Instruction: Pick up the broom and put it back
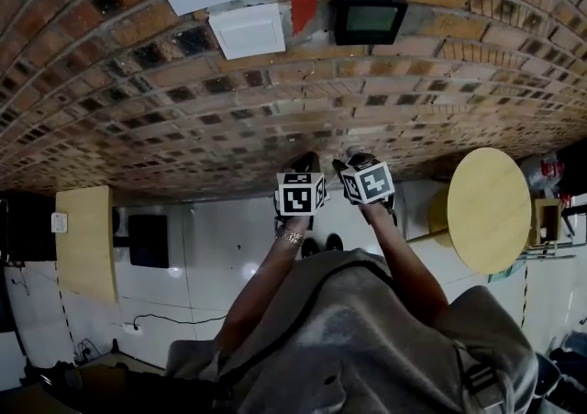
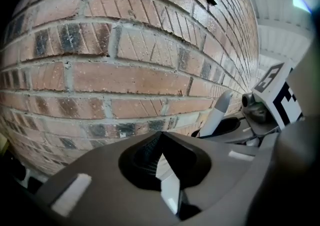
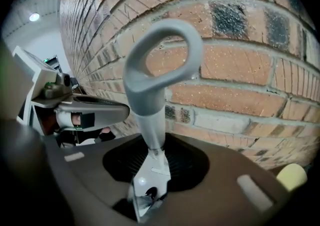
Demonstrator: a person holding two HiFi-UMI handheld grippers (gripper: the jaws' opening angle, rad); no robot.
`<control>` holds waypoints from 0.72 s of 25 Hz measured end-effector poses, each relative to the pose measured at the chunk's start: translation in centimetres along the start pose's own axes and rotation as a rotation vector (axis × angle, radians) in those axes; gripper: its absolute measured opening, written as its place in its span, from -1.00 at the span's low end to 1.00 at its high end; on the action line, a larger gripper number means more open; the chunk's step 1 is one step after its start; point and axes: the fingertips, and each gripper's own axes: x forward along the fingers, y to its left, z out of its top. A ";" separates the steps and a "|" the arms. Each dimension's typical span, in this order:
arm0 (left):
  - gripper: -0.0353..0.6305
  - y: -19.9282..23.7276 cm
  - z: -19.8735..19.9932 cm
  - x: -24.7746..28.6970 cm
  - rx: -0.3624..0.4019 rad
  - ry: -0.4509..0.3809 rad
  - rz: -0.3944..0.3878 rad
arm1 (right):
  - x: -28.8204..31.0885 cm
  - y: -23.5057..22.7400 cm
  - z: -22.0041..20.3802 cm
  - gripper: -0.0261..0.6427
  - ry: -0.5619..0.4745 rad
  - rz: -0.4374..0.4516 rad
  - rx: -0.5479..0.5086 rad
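broom (image 3: 148, 100): pale grey handle, oval loop at top, upright close to brick wall (image 3: 250, 89). right hand-held gripper (image 3: 152, 157) clamped on the handle just below the loop. left hand-held gripper (image 2: 160, 137): jaws together, empty, alongside.

Seen from above, a person wears a loose grey garment (image 1: 367, 339), a metal-link bracelet (image 1: 291, 237) on the left wrist, and dark shoes (image 1: 319, 243). The left gripper (image 1: 304, 164) bears a white marker cube (image 1: 301, 193) printed with black squares, and the right gripper (image 1: 359, 162) bears a matching one. Up close, each gripper has a smooth grey shell (image 2: 100, 170) with a black ribbed hollow (image 2: 142, 162) at its centre and pale rectangular patches (image 2: 70, 195) on top
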 end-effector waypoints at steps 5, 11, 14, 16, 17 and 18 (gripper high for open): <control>-0.88 -0.4 0.0 -0.2 -0.004 -0.007 0.010 | -0.3 0.4 0.0 -0.62 0.002 0.007 -0.025; -0.88 -0.7 -0.3 -0.6 -0.006 -0.007 0.019 | -0.5 0.5 -0.8 -0.62 0.021 0.005 -0.057; -0.88 -0.6 -0.4 -0.7 -0.008 -0.007 0.025 | -0.4 0.4 -1.0 -0.62 0.032 0.002 -0.075; -0.88 -0.5 -0.6 -0.8 -0.011 -0.007 0.029 | 0.1 0.0 -1.6 -0.62 0.050 0.001 -0.080; -0.88 -0.5 -0.7 -0.9 -0.013 -0.006 0.031 | 0.6 -0.2 -2.2 -0.62 0.064 0.001 -0.078; -0.88 -0.4 -0.9 -1.0 -0.016 -0.004 0.035 | 1.3 -0.6 -3.0 -0.62 0.083 0.003 -0.072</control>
